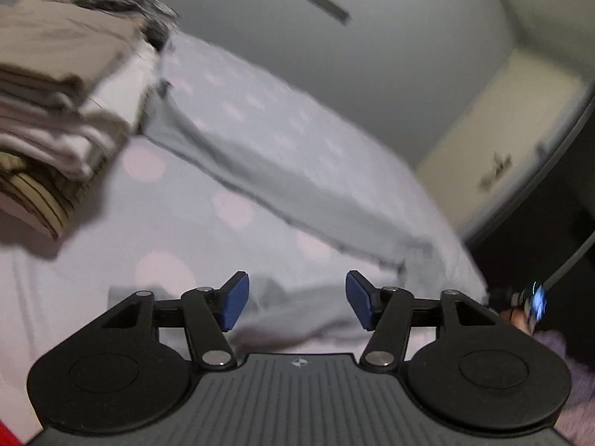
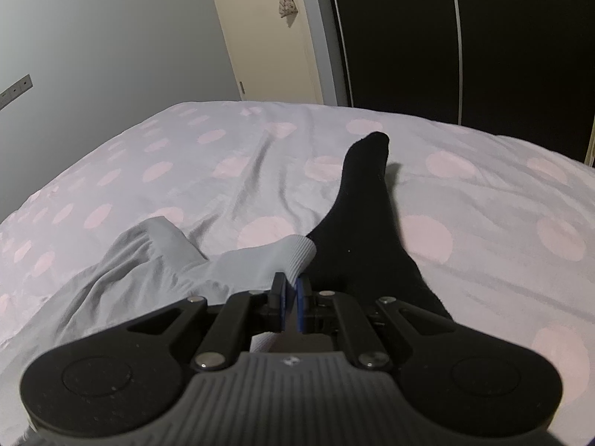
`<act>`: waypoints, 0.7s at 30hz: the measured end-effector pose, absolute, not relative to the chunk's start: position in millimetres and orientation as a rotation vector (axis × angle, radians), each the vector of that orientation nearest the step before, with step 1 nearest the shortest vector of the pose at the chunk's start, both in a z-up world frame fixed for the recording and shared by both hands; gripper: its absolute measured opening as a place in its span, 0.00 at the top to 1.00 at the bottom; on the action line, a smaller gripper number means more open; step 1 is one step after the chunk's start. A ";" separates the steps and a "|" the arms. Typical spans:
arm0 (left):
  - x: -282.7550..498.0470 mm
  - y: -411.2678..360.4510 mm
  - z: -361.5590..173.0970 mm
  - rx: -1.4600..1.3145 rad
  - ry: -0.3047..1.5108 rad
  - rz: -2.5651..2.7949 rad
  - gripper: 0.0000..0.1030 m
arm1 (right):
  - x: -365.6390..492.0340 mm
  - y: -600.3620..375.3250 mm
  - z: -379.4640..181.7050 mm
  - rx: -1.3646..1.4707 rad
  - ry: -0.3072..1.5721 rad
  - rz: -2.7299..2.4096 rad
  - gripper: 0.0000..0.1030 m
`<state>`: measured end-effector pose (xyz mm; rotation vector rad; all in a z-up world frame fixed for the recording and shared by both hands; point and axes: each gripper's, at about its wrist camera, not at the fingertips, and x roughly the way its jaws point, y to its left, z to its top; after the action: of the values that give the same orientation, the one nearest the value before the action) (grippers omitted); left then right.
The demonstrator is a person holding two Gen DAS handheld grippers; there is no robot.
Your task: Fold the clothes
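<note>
A light grey garment (image 1: pixel 279 171) lies stretched in a long band across the dotted bedsheet (image 1: pixel 178 223). My left gripper (image 1: pixel 297 286) hovers over its near end, open, blue pads (image 1: pixel 234 304) wide apart with nothing between them. In the right wrist view the same grey garment (image 2: pixel 148 271) lies bunched at the left, and its ribbed cuff (image 2: pixel 297 256) runs into my right gripper (image 2: pixel 292 282), which is shut on it. A long black sock (image 2: pixel 364 215) lies on the sheet just right of the cuff.
A stack of folded clothes (image 1: pixel 55 93) sits on the bed at the upper left. A grey wall (image 2: pixel 93 37), a cream door (image 2: pixel 267 37) and a dark wardrobe (image 2: pixel 520 37) border the bed's far side. Purple cloth (image 1: pixel 572 379) shows at the right edge.
</note>
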<state>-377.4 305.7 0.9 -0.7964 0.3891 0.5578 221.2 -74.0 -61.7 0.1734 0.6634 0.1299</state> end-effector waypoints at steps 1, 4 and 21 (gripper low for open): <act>-381.7 312.9 0.7 -0.818 0.377 0.599 0.34 | 220.6 -74.1 -61.7 0.174 0.662 0.130 0.93; -389.0 335.7 -2.1 -0.857 0.409 0.771 0.34 | 219.1 -74.6 -62.4 0.178 0.662 0.128 0.93; -301.4 352.1 -93.2 -0.634 0.916 0.941 0.87 | 219.3 -74.1 -63.0 0.171 0.670 0.130 0.93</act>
<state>-301.4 352.1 -93.2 -0.6337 0.9164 0.9408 219.3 -74.1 -63.0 0.1708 0.6703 0.1297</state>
